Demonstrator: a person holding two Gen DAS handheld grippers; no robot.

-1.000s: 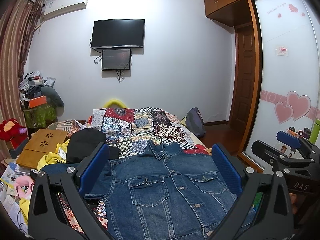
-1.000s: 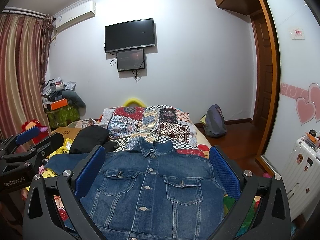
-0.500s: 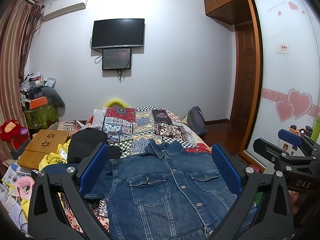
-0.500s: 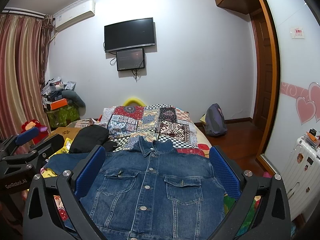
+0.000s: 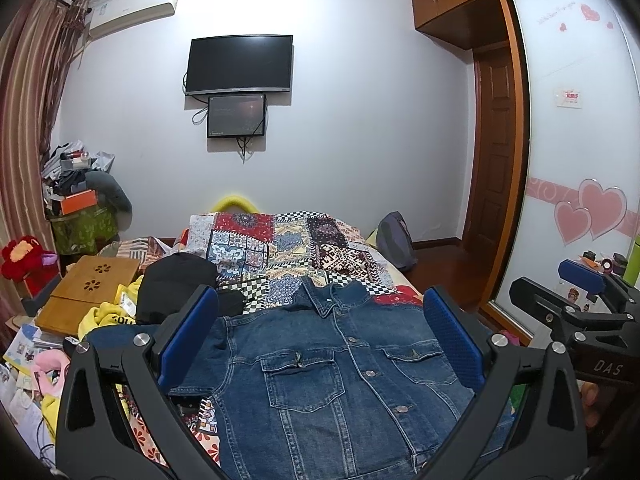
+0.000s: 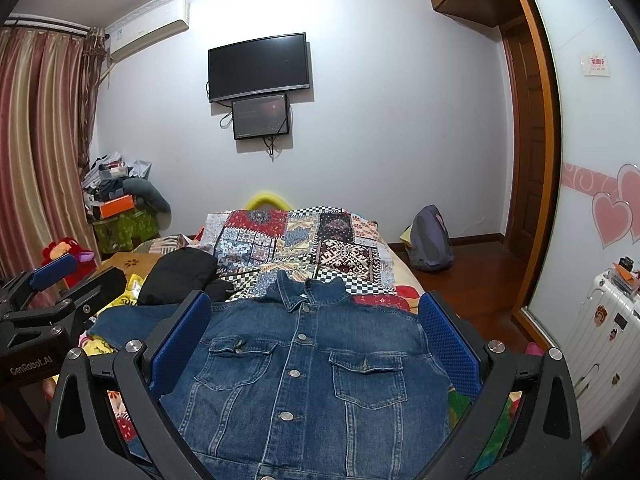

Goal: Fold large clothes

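While a blue denim jacket (image 5: 340,364) lies spread flat and front side up on a bed, two handheld grippers hover above its lower half with nothing in their grasp. The jacket is buttoned, its collar (image 6: 308,294) pointing toward the far wall, with two flapped chest pockets side by side. One sleeve (image 6: 132,322) stretches out to the left over the clutter beside it.

The left gripper (image 5: 320,336) is released, its blue-padded fingers (image 5: 188,336) spread wide on either side of the jacket's chest and not touching the cloth. The right gripper (image 6: 314,340) is released in the same way, its blue pads (image 6: 448,348) framing the jacket from shoulder to shoulder. Each gripper also shows at the edge of the other's view.

Beyond the collar, a patchwork quilt (image 5: 288,248) in red, blue, cream and black-and-white check covers the bed. A black garment (image 5: 176,280) lies bunched to the left of the jacket's shoulder, beside yellow cloth (image 5: 100,316) and a folded wooden lap table (image 5: 90,290). On the far white wall hang a dark television (image 6: 259,66) and a smaller screen (image 6: 261,116) just below it. A backpack (image 6: 430,244) sits on the wooden floor to the right of the bed, and a white suitcase (image 6: 600,344) with stickers stands at the right edge of the right gripper's view.
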